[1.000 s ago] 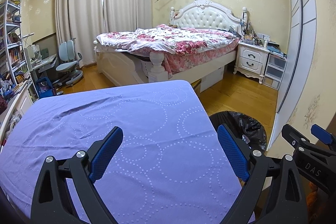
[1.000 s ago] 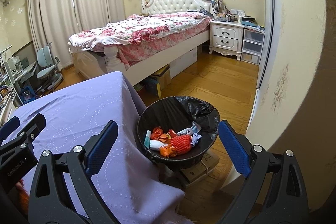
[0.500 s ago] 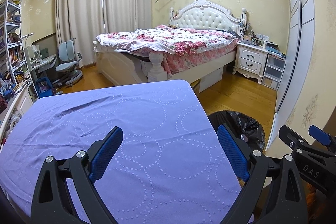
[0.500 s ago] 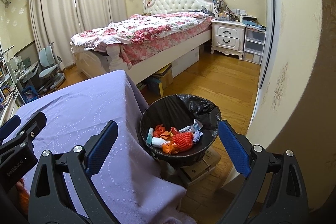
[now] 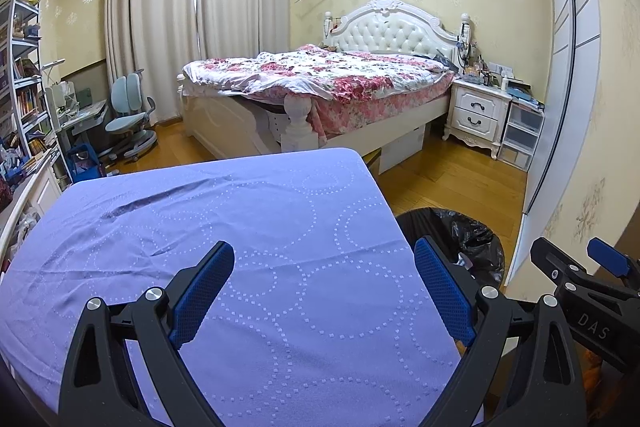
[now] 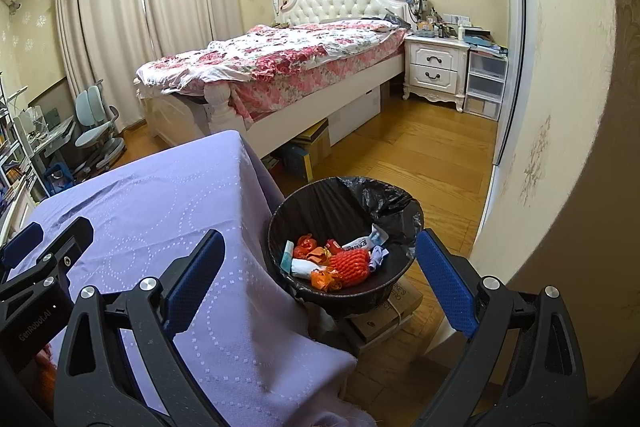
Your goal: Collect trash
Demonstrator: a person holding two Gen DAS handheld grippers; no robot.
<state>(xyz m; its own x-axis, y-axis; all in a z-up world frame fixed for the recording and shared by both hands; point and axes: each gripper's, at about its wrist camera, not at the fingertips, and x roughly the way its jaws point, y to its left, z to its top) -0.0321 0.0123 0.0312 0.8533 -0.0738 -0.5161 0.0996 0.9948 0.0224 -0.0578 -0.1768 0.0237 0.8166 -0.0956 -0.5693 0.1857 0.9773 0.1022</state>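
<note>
Fingers of both tools stand wide apart and hold nothing. On the left gripper (image 5: 324, 291) the blue pads hang over the purple tablecloth (image 5: 224, 227); on the right gripper (image 6: 320, 279) they frame the near corner of the table and the bin (image 6: 320, 199) beside it.

Progress, as judged from the present state: the collecting appears to be finished or very close to it. No scrap, wrapper or other litter shows anywhere on the cloth in either view; only creases and the dotted ring pattern are visible. The strip of table hidden under the gripper bodies cannot be checked. If anything is left, it lies outside these views.

Containers: one round bin lined with a black bag (image 6: 384, 199) stands just off the table's right edge, raised on a cardboard box (image 6: 384, 315) that rests on the wooden floor. Its contents form a loose heap at the bottom: a red foam net sleeve (image 6: 352, 263), several crumpled orange-red wrappers (image 6: 304, 241), a white packet with print (image 6: 358, 243), a white tube or roll (image 6: 304, 267), a pale blue-green packet (image 6: 287, 253) against the left wall, and a small bluish-white scrap (image 6: 378, 253). The heap sits well below the rim, so the bin has ample room.

In the left view only the bag's far rim and a glimpse of the inside show past the table edge.
</note>
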